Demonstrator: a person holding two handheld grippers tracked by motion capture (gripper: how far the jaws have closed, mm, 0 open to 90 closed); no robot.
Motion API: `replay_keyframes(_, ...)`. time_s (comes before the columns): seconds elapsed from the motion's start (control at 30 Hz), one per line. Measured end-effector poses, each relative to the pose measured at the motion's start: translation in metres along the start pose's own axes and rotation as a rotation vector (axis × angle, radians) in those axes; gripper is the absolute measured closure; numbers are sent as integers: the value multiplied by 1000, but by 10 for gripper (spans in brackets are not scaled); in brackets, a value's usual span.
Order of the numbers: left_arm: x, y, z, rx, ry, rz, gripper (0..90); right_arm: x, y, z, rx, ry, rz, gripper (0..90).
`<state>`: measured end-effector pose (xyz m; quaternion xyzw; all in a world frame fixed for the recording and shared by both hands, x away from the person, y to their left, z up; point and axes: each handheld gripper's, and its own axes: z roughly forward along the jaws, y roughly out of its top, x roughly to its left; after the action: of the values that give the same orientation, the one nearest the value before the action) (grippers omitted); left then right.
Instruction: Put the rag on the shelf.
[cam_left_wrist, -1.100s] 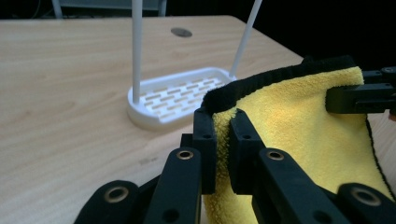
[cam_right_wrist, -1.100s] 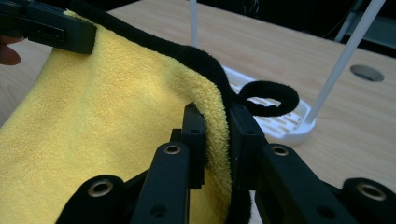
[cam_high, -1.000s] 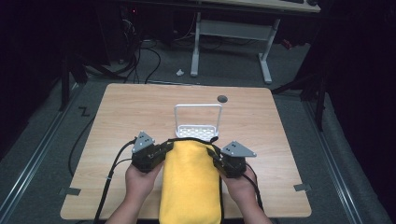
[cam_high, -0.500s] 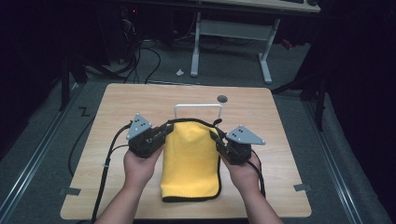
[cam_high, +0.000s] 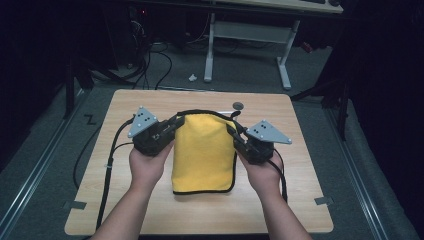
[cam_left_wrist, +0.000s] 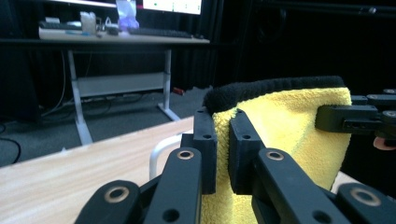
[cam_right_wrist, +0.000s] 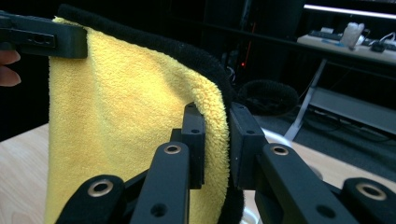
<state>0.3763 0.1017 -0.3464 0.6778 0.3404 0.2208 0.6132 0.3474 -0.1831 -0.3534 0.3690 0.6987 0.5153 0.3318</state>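
Yellow terry cloth with a black bound edge, a towel (cam_high: 205, 152), hangs raised over the middle of the pale wooden surface (cam_high: 125, 210), held up by its two top corners. The left tool (cam_high: 172, 126) is clamped on the towel's upper left corner, and in the left gripper view its two black jaws stand close together with the yellow pile and the black hem pinched between them (cam_left_wrist: 222, 140). The right tool (cam_high: 234, 134) is clamped on the upper right corner; in the right gripper view its jaws likewise press on the fabric's folded edge (cam_right_wrist: 215, 140). The black hem arches between the two tools along the top, and the towel's lower end reaches the surface near the person's forearms in the high view. The person's left hand (cam_high: 146, 167) and right hand (cam_high: 264, 172) grip the tool bodies from below, each topped by a grey three-cornered plate. A white wire piece (cam_left_wrist: 161, 149) shows behind the towel in the left gripper view. A small dark round disc (cam_high: 238, 105) lies near the far edge of the surface. Beyond it, on the floor, stands a white-legged desk (cam_high: 250, 35).
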Motion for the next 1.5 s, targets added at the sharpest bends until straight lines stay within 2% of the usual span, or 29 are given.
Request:
replay_keyframes(0.37, -1, 28, 2, -60, -18, 20, 835, -7, 28, -6, -61, -8, 6, 792)
replay_keyframes(0.6, 4, 35, 12, -63, -14, 21, 836, -14, 40, -4, -63, -13, 15, 793)
replay_keyframes(0.67, 9, 36, 17, -63, -26, 20, 835, -17, 41, 0, -57, -16, 16, 792)
replay_keyframes(0.73, 13, 37, 23, -52, -19, 7, 835, -21, 41, 5, -47, -15, 17, 792)
replay_keyframes(0.9, 23, 42, 41, -31, 1, 28, 835, -29, 43, 19, -32, -22, 24, 792)
replay_keyframes(0.97, 27, 44, 47, -28, 16, 35, 834, -34, 42, 26, -33, -20, 42, 792)
replay_keyframes(1.07, 34, 47, 57, -17, 25, 28, 834, -43, 43, 35, -31, -13, 57, 792)
replay_keyframes(1.23, 42, 51, 70, -16, 32, 26, 834, -56, 46, 47, -25, -14, 57, 792)
replay_keyframes(1.4, 48, 52, 82, -5, 64, 67, 834, -65, 47, 61, -24, -21, 57, 792)
replay_keyframes(1.5, 54, 51, 88, -3, 61, 57, 833, -72, 49, 69, -23, -14, 59, 792)
